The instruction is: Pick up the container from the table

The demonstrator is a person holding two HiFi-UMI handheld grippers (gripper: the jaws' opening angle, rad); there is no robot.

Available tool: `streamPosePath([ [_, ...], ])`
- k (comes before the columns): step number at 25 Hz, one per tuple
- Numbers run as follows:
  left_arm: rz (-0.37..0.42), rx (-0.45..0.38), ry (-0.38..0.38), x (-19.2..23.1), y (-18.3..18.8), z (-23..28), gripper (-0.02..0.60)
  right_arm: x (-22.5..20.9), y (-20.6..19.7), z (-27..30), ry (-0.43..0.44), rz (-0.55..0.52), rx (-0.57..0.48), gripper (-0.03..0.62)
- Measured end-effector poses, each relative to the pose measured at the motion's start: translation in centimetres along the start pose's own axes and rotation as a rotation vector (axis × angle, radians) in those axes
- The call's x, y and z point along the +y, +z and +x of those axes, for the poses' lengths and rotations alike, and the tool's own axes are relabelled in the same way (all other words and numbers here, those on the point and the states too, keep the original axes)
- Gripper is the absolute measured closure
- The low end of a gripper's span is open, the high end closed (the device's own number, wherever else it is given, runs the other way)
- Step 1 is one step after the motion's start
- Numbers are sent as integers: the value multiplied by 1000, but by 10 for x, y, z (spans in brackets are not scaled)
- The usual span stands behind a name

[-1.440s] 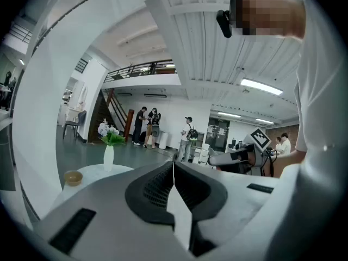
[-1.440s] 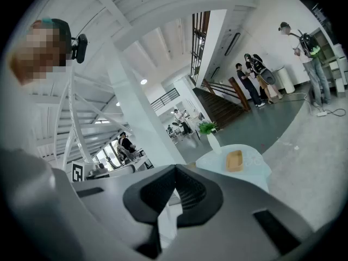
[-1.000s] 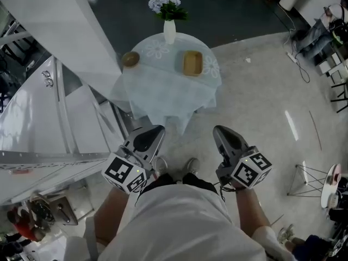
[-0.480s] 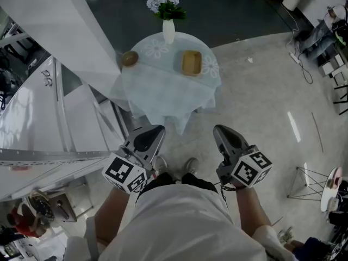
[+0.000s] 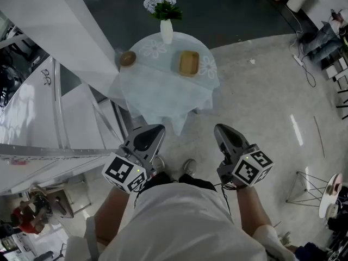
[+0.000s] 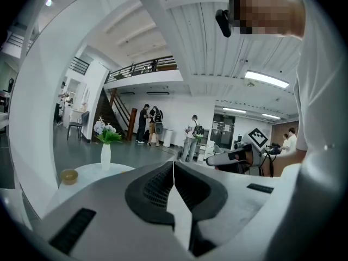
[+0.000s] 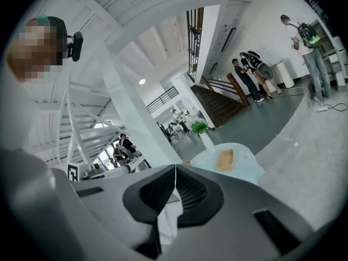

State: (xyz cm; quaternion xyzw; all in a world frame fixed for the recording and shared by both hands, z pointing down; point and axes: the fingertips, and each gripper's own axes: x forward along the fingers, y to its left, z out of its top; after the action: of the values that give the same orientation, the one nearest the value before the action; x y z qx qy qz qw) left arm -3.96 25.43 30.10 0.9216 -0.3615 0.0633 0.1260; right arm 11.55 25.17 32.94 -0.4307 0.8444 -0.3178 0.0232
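Both claws are shut with nothing in them: the left gripper (image 5: pixel 156 129) and the right gripper (image 5: pixel 221 129) each show their ribbed pads meeting along a thin seam in their own views. They are held side by side at waist height, pointing slightly downward toward the round table draped in a pale patterned cloth (image 5: pixel 157 88).

On that table, toward its far right part, lies the tan rectangular open container (image 5: pixel 188 63), flat on the cloth. A small round brown bowl (image 5: pixel 128 58) sits at the table's left edge, and a white vase of white flowers (image 5: pixel 166 31) stands at the far edge between them.

The container is well apart from both grippers, straight ahead and beyond the table's near edge. Its long axis runs roughly away from the person, so its two long sides face left and right. It lies almost midway between the lines of the two grippers. The right gripper view has it in sight, just right of the jaw seam, while the left gripper view shows only the bowl and vase. By my judgement the right hand is better placed, and must first close the gap and open.
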Motion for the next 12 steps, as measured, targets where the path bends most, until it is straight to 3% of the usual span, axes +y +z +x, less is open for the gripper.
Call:
streamPosePath([
  [12,8,2,46,-28,-1,15,560,-26,5,-21,31,19,14,571],
])
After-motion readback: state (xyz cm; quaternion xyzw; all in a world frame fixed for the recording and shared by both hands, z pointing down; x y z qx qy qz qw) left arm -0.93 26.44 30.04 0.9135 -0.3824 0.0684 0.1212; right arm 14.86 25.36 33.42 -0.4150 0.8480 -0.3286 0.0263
